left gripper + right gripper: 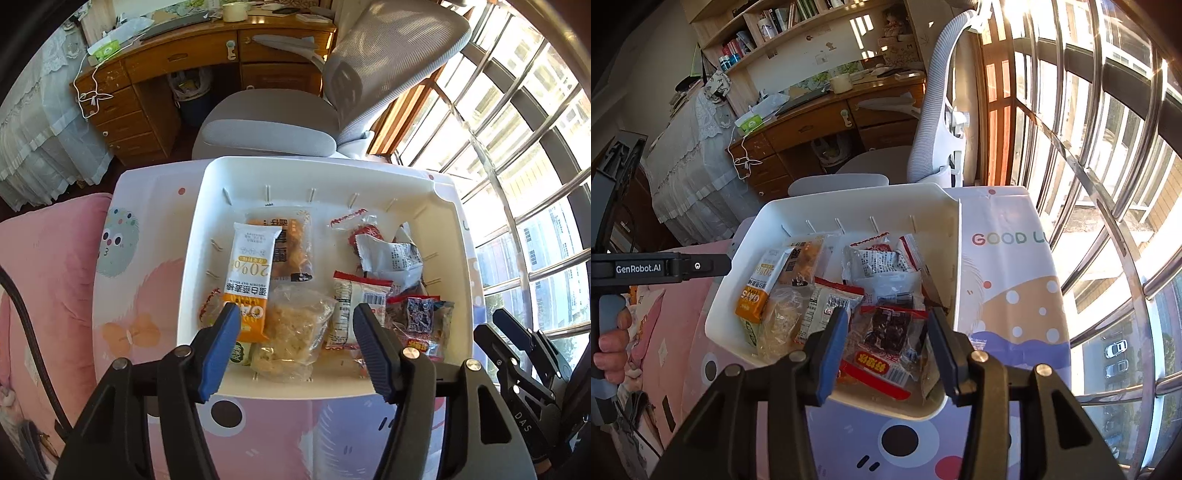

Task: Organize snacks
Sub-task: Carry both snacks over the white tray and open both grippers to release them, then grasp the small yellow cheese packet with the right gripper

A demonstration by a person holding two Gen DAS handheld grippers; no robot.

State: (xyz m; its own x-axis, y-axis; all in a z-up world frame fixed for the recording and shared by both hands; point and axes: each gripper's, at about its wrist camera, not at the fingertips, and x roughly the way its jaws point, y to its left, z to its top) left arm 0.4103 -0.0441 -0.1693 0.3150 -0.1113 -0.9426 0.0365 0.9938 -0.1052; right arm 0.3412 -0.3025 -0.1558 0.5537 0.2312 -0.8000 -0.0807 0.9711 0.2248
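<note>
Behind your work area you've got a grey mesh-back office chair (373, 66) pushed up to a brown wooden desk with drawers (155, 70). On the desk: a cream enamel mug (233, 11) and a green tissue pack (104, 50); a white cable (86, 92) hangs off its edge. Wooden wall shelves with books (783, 22) sit above. Metal window bars (1108, 155) to your right, pink bedding (48, 266) to your left.

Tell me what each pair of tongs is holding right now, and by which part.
Nothing is held. The left tongs and right tongs both hang open above the snacks in the white bin, with no pad pressing on a packet.
</note>
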